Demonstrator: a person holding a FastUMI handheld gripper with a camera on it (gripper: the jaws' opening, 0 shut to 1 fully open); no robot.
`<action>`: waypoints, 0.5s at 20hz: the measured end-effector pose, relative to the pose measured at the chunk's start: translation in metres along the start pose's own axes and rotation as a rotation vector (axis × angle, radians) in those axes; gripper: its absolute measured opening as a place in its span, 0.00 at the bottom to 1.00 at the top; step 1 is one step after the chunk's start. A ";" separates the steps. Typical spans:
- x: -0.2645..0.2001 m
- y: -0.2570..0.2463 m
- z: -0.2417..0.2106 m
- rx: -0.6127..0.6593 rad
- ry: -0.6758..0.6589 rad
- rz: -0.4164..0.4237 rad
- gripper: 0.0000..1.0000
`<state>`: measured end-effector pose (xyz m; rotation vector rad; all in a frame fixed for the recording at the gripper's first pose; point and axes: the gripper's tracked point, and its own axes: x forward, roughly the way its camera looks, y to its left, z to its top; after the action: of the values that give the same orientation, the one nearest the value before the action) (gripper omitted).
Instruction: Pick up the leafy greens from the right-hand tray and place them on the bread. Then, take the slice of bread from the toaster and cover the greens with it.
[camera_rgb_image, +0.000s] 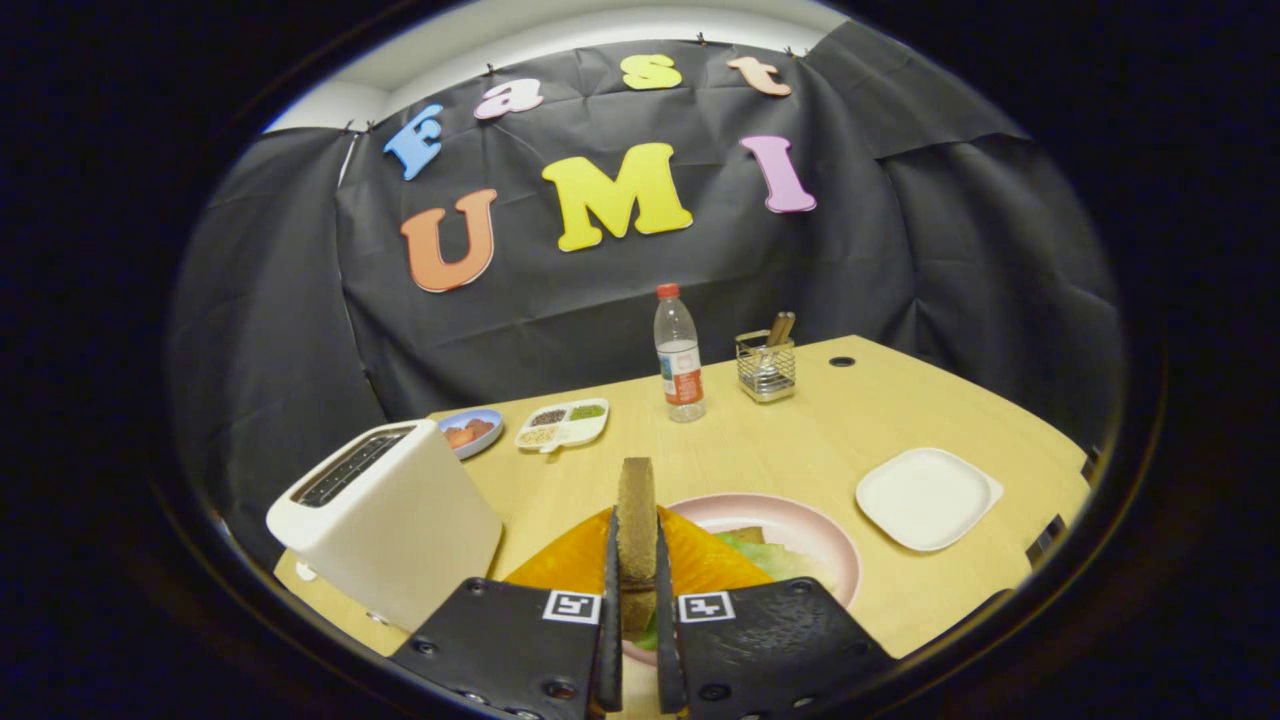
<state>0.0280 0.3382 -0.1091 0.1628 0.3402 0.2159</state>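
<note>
Gripper (636, 560): pinched on an upright brown bread slice (636, 520), held edge-on between the fingers.
Greens: pale green leafy greens (762, 555) are seen just beyond, on the round pink plate (800, 520).
Toaster: white toaster (385, 520) is set left of the fingers on the wooden counter (800, 440).

We look forward along the gripper (636, 560) from just behind its two fingers, close above the pale wooden table (780, 450), angled slightly down, facing the draped black cloth wall (600, 300) beyond its far edge.
</note>
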 end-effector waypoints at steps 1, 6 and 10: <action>0.000 -0.007 0.000 -0.010 -0.003 -0.013 0.17; 0.002 -0.039 -0.001 -0.039 0.007 -0.053 0.34; 0.008 -0.065 0.007 -0.036 -0.002 -0.081 0.48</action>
<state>0.0500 0.2764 -0.1177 0.1131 0.3396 0.1415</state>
